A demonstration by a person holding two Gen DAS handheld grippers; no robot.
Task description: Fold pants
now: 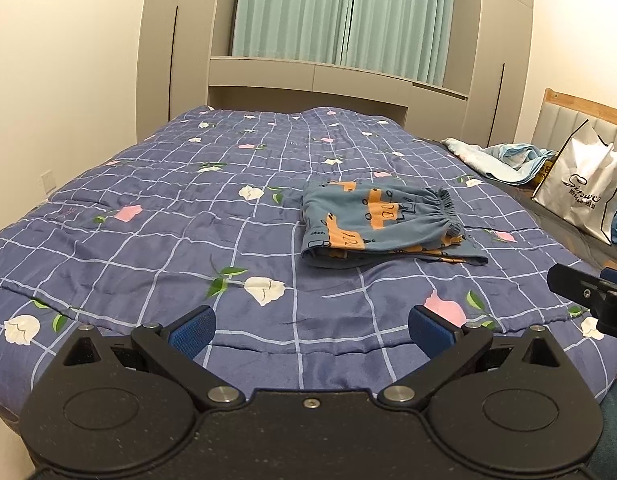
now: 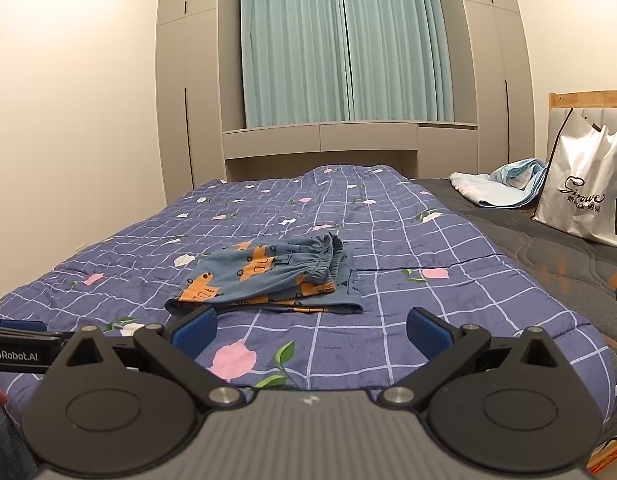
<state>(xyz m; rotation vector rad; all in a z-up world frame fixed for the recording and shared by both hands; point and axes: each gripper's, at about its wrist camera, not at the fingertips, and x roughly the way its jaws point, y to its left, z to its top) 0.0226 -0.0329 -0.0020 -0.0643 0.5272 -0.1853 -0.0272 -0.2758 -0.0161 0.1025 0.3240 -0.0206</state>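
Observation:
The blue pants with orange prints (image 1: 382, 222) lie folded into a compact stack on the blue checked floral quilt (image 1: 168, 216), elastic waistband toward the right. They also show in the right wrist view (image 2: 268, 280). My left gripper (image 1: 311, 330) is open and empty, low over the quilt near the front edge, short of the pants. My right gripper (image 2: 311, 328) is open and empty, just in front of the pants' near edge. Part of the right gripper shows at the right edge of the left wrist view (image 1: 588, 292).
A white shopping bag (image 2: 584, 196) and a crumpled light-blue cloth (image 2: 504, 186) sit at the right by the headboard (image 2: 588, 100). Grey wardrobes and teal curtains (image 2: 344, 44) stand behind the bed. A dark grey mattress cover (image 2: 528, 240) lies right of the quilt.

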